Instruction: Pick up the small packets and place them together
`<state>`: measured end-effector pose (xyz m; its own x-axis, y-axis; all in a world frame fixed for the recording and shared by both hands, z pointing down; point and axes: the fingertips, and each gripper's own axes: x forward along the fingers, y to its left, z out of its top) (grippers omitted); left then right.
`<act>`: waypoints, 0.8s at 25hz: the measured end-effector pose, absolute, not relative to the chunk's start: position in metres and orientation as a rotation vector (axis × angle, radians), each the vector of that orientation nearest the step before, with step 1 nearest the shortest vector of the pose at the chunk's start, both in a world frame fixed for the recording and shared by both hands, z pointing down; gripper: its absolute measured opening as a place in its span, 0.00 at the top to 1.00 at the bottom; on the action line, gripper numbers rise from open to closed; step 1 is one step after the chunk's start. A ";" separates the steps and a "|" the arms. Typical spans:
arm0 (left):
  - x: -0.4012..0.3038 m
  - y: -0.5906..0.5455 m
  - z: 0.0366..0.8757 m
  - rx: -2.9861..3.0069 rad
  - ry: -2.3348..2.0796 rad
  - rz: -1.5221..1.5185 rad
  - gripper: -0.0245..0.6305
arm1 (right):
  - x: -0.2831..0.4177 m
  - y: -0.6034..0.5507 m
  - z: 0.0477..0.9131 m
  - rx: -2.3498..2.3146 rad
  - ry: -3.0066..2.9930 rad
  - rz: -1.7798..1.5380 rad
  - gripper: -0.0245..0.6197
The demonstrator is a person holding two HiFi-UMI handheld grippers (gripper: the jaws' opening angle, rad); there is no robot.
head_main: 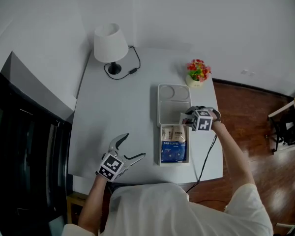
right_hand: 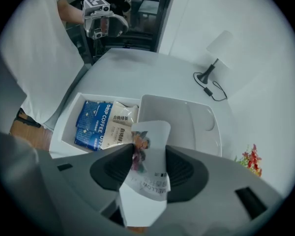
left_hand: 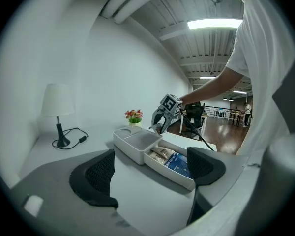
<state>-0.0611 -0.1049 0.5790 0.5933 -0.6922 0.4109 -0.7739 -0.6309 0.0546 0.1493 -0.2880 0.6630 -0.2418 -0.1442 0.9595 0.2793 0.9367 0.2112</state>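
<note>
While our right tool (head_main: 190, 117) clamps the limp white packet (right_hand: 152, 132) above the tray (head_main: 159, 107), near its divider, we judge that releasing here could drop it into the empty compartment, apart from the other packets (right_hand: 105, 124). Our left tool (left_hand: 150, 168) hangs open and empty over the desk (head_main: 118, 112).

Even light; fisheye edges dark, possibly soft.

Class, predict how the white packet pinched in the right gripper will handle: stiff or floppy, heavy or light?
Probably floppy: the white packet curls where it sticks out past the right gripper. Likely light: one narrow pinch holds it clear of the tray.
</note>
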 end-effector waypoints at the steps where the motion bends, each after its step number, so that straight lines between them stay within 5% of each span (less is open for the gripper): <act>1: -0.063 -0.104 0.579 2.591 -1.224 0.523 0.26 | 0.149 -0.292 0.667 -0.110 -1.757 -0.403 0.63; 10: -0.077 -0.096 0.576 2.551 -1.291 0.519 0.26 | 0.144 -0.319 0.685 -0.085 -1.760 -0.397 0.61; 13: -0.078 -0.095 0.574 2.540 -1.297 0.508 0.26 | 0.147 -0.320 0.690 -0.086 -1.750 -0.383 0.48; 16: -0.078 -0.094 0.576 2.540 -1.292 0.513 0.26 | 0.149 -0.325 0.690 -0.059 -1.740 -0.417 0.46; 18: -0.076 -0.095 0.573 2.545 -1.287 0.501 0.26 | 0.147 -0.327 0.688 -0.028 -1.760 -0.416 0.24; 20: -0.075 -0.096 0.573 2.549 -1.284 0.505 0.26 | 0.145 -0.329 0.682 -0.003 -1.781 -0.420 0.22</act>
<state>-0.0750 -0.0959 0.5731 0.5534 -0.7259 0.4085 -0.8097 -0.5838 0.0595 0.1453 -0.3293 0.6824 -0.2559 -0.2199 0.9414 0.2236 0.9339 0.2789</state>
